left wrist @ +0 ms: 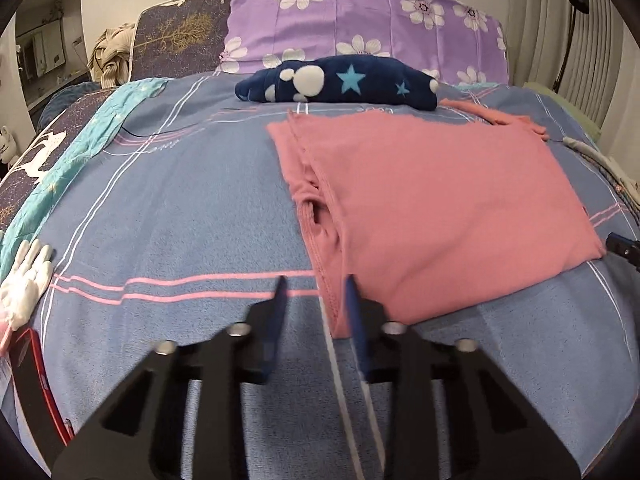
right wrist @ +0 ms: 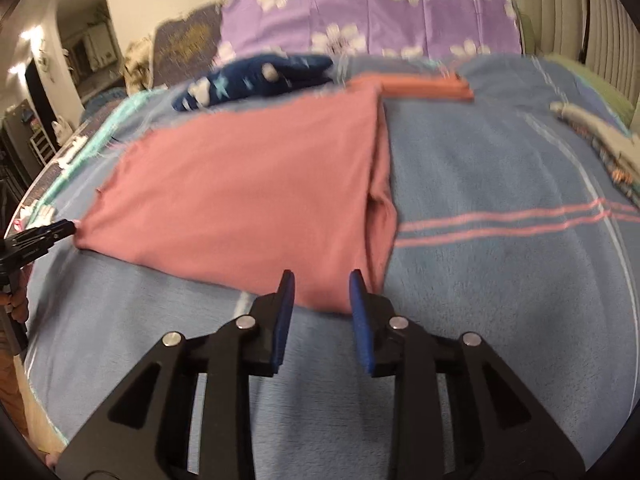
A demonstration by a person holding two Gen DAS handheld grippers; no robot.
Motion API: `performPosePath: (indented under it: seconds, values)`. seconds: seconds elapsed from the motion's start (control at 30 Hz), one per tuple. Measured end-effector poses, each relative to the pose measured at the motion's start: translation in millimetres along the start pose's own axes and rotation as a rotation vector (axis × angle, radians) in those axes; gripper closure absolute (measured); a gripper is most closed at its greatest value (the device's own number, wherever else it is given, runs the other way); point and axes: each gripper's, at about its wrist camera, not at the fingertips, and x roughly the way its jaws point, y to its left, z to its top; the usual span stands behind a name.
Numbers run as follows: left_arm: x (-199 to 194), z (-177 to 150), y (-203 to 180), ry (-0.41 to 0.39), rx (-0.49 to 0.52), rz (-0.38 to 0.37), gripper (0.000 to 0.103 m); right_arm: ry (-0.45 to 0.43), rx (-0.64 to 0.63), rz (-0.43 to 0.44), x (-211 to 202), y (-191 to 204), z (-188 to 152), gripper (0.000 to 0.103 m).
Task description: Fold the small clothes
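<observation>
Pink shirt (left wrist: 440, 208) flat on blue bed cover (left wrist: 180, 220), partly folded, folded edges at both near corners

Left gripper (left wrist: 316, 284) and right gripper (right wrist: 322, 280): jaws spread, each framing near corner, nothing pinched

Risks:
- pinching top layer only; fold slides apart
- catching bed cover too

Count: one pink shirt, one navy star garment (left wrist: 340, 82), two grippers

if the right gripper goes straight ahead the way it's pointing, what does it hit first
Most likely the near corner of the pink garment, which lies just beyond the open right gripper on the blue blanket; depth is hard to judge.
</observation>
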Motion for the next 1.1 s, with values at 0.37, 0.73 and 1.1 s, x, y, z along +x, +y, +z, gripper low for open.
performPosePath:
  seconds: [0.37, 0.73, 1.1]
  values:
    - [6, -11, 12, 0.017, -0.022, -0.042, 0.079, 0.010, -0.190, 0.077, 4, 66, 16, 0.063]
    - [2, -21, -2, 0.016, 0.096, -0.137, 0.103, 0.066, -0.263, 0.137, 25, 114, 18, 0.053]
    - [-19, -22, 22, -0.041, 0.038, -0.147, 0.093, 0.102, -0.314, 0.109, 39, 138, 21, 0.050]
